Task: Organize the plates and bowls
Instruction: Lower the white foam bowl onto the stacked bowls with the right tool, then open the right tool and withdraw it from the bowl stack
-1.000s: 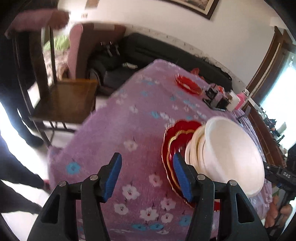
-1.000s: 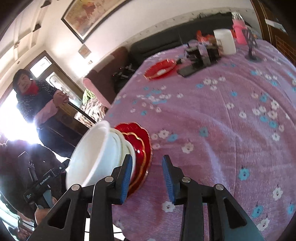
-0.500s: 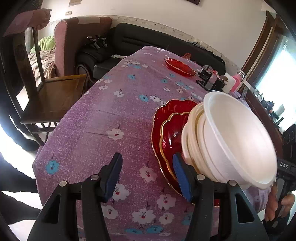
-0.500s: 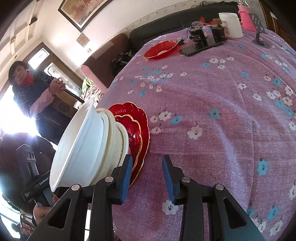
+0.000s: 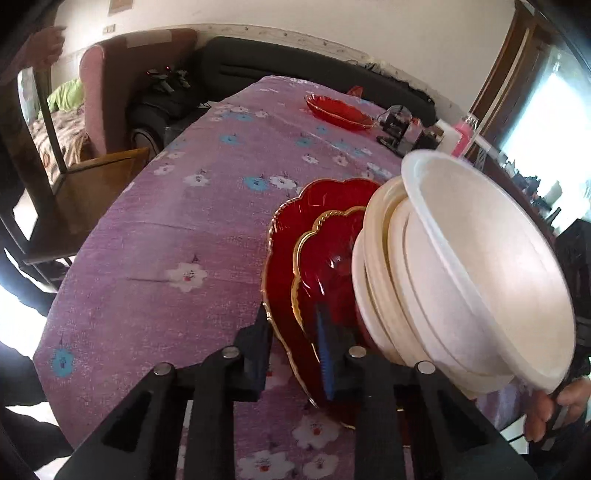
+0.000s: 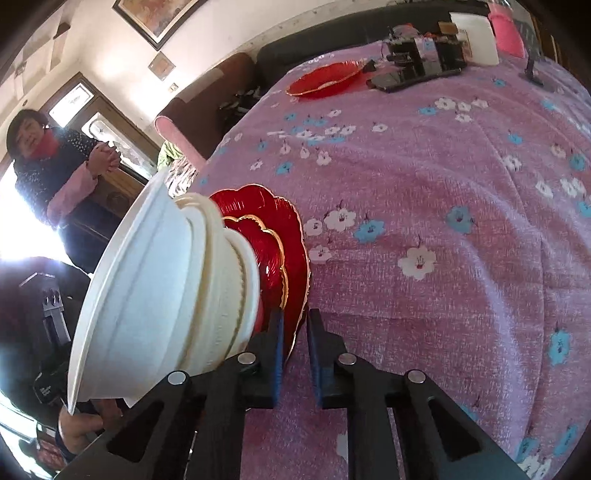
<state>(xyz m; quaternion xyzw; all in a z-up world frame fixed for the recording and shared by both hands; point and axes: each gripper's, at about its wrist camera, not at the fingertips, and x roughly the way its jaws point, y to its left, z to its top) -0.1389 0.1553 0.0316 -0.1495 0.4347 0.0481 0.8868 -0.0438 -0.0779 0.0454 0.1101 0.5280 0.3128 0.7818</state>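
Observation:
A stack of white bowls (image 5: 461, 266) sits on two gold-rimmed red plates (image 5: 295, 240) on the purple flowered tablecloth (image 5: 177, 229). My left gripper (image 5: 295, 339) is shut on the near rim of the red plates. In the right wrist view the same bowl stack (image 6: 162, 288) and red plates (image 6: 280, 236) show. My right gripper (image 6: 295, 332) is shut on the plates' rim from the opposite side. Another red plate (image 5: 338, 110) lies far across the table; it also shows in the right wrist view (image 6: 325, 79).
Dark devices (image 6: 421, 59), a white cup (image 6: 476, 37) and a pink bottle (image 6: 508, 31) stand at the far table end. A wooden chair (image 5: 85, 192) and armchair (image 5: 118, 85) stand beside the table. A person (image 6: 48, 166) stands nearby.
Both grippers have moved in toward the stack and closed from open onto the rim of the red plates, one from each side.

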